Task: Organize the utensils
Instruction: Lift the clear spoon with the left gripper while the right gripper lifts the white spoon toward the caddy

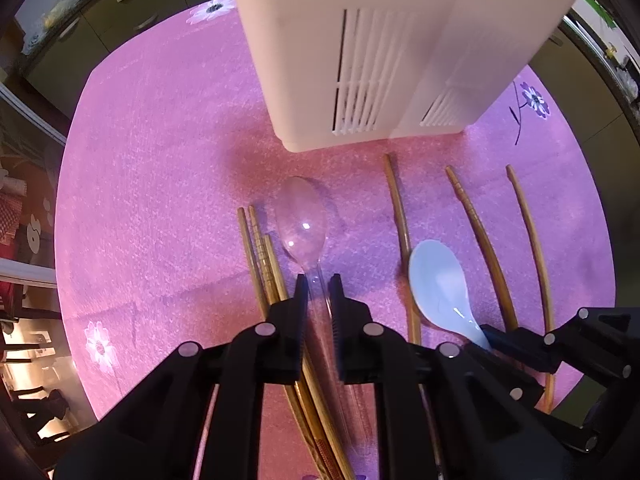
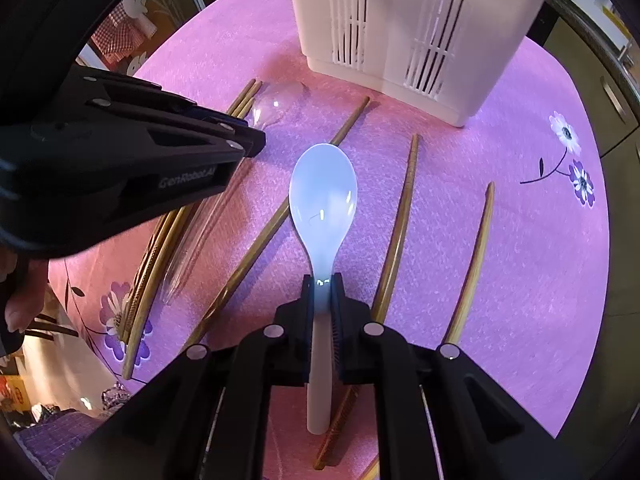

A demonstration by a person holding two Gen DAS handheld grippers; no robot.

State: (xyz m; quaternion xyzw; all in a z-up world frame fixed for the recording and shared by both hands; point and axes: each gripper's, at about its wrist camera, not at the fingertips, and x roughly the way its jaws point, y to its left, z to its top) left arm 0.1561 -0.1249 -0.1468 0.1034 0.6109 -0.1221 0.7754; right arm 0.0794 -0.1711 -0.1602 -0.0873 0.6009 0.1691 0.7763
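Note:
My left gripper (image 1: 318, 280) is shut on the handle of a clear plastic spoon (image 1: 302, 220), bowl pointing toward the white slotted utensil holder (image 1: 384, 52). My right gripper (image 2: 322, 280) is shut on the neck of a white spoon (image 2: 323, 192), which also shows in the left wrist view (image 1: 438, 280). Both spoons sit low over the pink mat. Three wooden chopsticks (image 1: 260, 256) lie bunched left of the clear spoon; three more (image 1: 484, 240) lie spread around the white spoon. The left gripper shows in the right wrist view (image 2: 256, 142) at the left.
The pink flowered mat (image 1: 160, 180) covers the round table. The holder (image 2: 404, 24) stands at the far side, beyond the chopstick tips. Cabinets (image 1: 120, 0) lie past the table edge. A hand (image 2: 24, 292) shows at the left edge.

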